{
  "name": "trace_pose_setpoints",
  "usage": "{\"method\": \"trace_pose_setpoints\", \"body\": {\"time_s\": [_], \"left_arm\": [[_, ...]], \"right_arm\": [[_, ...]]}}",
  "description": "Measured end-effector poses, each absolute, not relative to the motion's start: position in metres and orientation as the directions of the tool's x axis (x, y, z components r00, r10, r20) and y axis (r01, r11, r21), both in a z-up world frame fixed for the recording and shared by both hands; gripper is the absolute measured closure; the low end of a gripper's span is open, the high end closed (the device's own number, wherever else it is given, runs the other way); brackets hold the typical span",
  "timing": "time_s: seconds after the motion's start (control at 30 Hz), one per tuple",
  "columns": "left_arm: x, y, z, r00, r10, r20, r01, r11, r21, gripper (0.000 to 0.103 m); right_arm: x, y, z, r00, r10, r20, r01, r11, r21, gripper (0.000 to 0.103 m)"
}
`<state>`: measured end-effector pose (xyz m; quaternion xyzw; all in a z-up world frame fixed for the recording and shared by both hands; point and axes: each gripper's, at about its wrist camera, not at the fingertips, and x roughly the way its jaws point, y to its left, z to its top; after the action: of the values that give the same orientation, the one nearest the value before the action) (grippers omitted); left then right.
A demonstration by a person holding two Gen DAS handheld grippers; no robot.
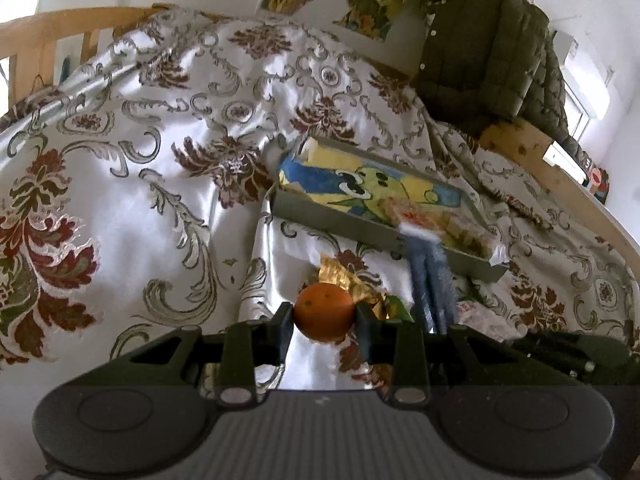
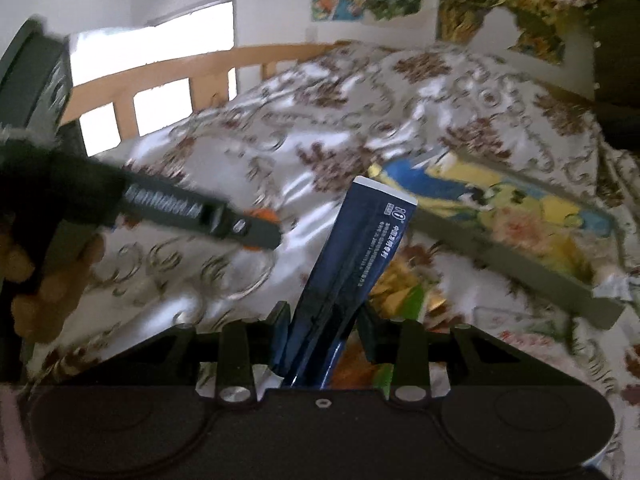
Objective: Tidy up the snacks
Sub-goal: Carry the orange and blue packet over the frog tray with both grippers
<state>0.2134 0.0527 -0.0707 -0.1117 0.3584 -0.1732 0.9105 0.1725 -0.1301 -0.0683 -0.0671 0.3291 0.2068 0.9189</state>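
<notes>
My left gripper (image 1: 325, 322) is shut on a small orange (image 1: 325, 312), held just above the patterned bedspread. In the right wrist view the same gripper (image 2: 256, 232) reaches in from the left, a sliver of the orange (image 2: 260, 214) showing at its tip. My right gripper (image 2: 324, 328) is shut on a long dark blue snack packet (image 2: 352, 256) that sticks up and forward between its fingers. That packet (image 1: 430, 280) shows blurred to the right of the orange. A grey tray (image 1: 332, 220) with a cartoon picture lies beyond both grippers, with pale snack packets (image 1: 432, 220) at its right end.
Gold and green wrappers (image 1: 340, 272) lie on the bedspread (image 1: 160, 120) in front of the tray (image 2: 500, 256). A dark green quilted jacket (image 1: 480, 60) hangs at the back right. A wooden bed rail (image 1: 60, 28) runs along the back left. A hand (image 2: 32, 280) holds the left gripper.
</notes>
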Motion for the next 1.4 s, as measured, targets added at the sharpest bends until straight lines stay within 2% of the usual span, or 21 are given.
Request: {"method": "trace_pose_setpoints", "body": {"time_s": [0.2, 0.4, 0.6, 0.77, 0.97, 1.4], "left_arm": [[0.216, 0.039, -0.072, 0.690, -0.391, -0.609, 0.229, 0.916, -0.329, 0.066], [0.251, 0.018, -0.063, 0.699, -0.409, -0.587, 0.236, 0.907, -0.350, 0.066], [0.310, -0.025, -0.055, 0.719, -0.438, -0.539, 0.262, 0.890, -0.373, 0.066], [0.360, -0.066, -0.064, 0.709, -0.448, -0.544, 0.272, 0.886, -0.375, 0.066], [0.400, -0.101, -0.086, 0.688, -0.434, -0.581, 0.233, 0.891, -0.390, 0.066], [0.423, -0.124, -0.117, 0.649, -0.311, -0.695, 0.150, 0.947, -0.284, 0.066]], "right_arm": [[0.185, -0.149, -0.064, 0.748, 0.282, -0.600, -0.369, 0.929, -0.023, 0.065], [0.208, -0.178, -0.050, 0.794, 0.243, -0.557, -0.328, 0.943, -0.056, 0.065], [0.262, -0.231, -0.040, 0.843, 0.187, -0.505, -0.214, 0.977, 0.005, 0.065], [0.308, -0.274, -0.040, 0.874, 0.124, -0.470, -0.116, 0.992, 0.045, 0.065], [0.350, -0.305, -0.065, 0.858, 0.090, -0.506, -0.039, 0.993, 0.111, 0.065], [0.380, -0.295, -0.109, 0.814, 0.070, -0.577, -0.049, 0.997, 0.052, 0.066]]}}
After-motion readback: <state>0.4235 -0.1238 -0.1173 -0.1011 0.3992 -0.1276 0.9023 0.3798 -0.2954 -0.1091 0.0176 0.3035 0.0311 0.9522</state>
